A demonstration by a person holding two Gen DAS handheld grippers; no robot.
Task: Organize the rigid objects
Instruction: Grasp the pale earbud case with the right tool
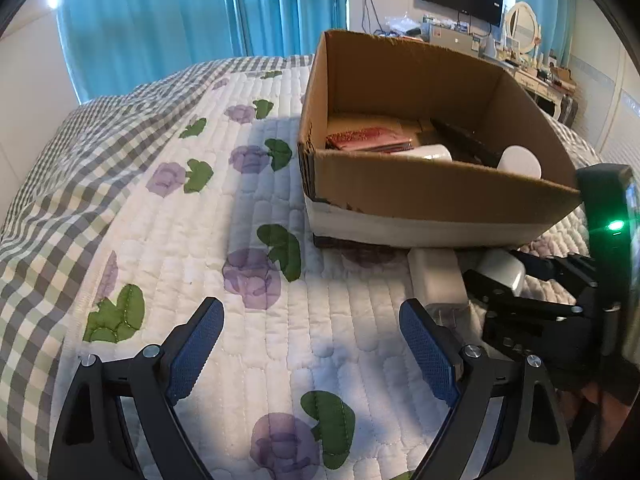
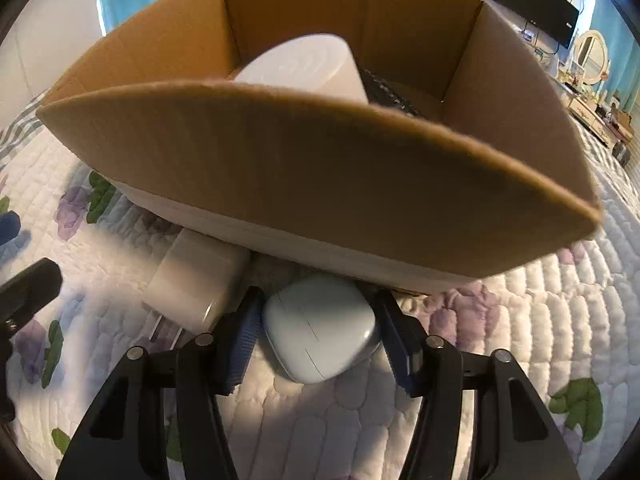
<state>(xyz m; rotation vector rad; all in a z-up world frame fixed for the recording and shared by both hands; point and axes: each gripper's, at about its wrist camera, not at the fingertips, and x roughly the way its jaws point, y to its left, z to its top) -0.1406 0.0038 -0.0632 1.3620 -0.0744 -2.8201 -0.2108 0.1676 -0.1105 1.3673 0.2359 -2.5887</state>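
Observation:
A white earbud case (image 2: 320, 326) lies on the quilt in front of the cardboard box (image 2: 320, 168). My right gripper (image 2: 318, 328) has its fingers on either side of the case, touching or nearly touching it. A white charger block (image 2: 196, 280) lies just left of the case. In the left wrist view the box (image 1: 432, 184) holds a red booklet (image 1: 368, 140), a white round object (image 1: 520, 162) and a dark item. My left gripper (image 1: 312, 344) is open and empty over the quilt, left of the charger (image 1: 438, 276) and the right gripper (image 1: 516, 280).
The flowered quilt (image 1: 248, 216) covers the bed, with a checked blanket (image 1: 60, 168) at the left. Blue curtains, a wall TV and a dresser with a mirror stand behind the bed.

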